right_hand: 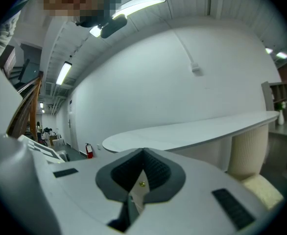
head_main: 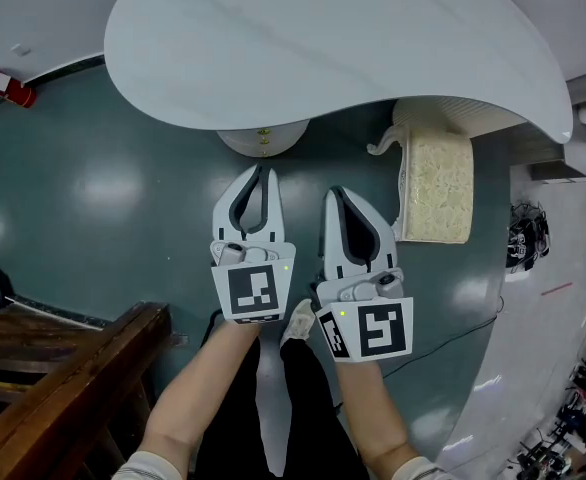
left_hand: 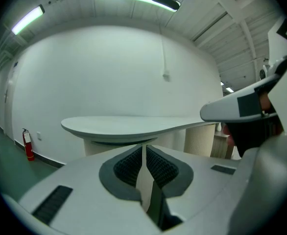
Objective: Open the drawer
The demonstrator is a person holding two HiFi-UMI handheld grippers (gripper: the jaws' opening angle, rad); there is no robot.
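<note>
I had the white left gripper (head_main: 261, 170) and white right gripper (head_main: 334, 194) with jaws together and empty, near the small brass knob (head_main: 264, 135) on the rounded white drawer front (head_main: 263, 145) under the curved white tabletop (head_main: 323, 38). The drawer looked shut, so reaching, gripping and pulling all remained.

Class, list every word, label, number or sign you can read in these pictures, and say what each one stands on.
No readable words or numbers in any view.
On the left gripper: a black-and-white square marker, a pattern and not text.
On the right gripper: square markers of the same kind, not text.
On the fire extinguisher: any label is too small to read.
</note>
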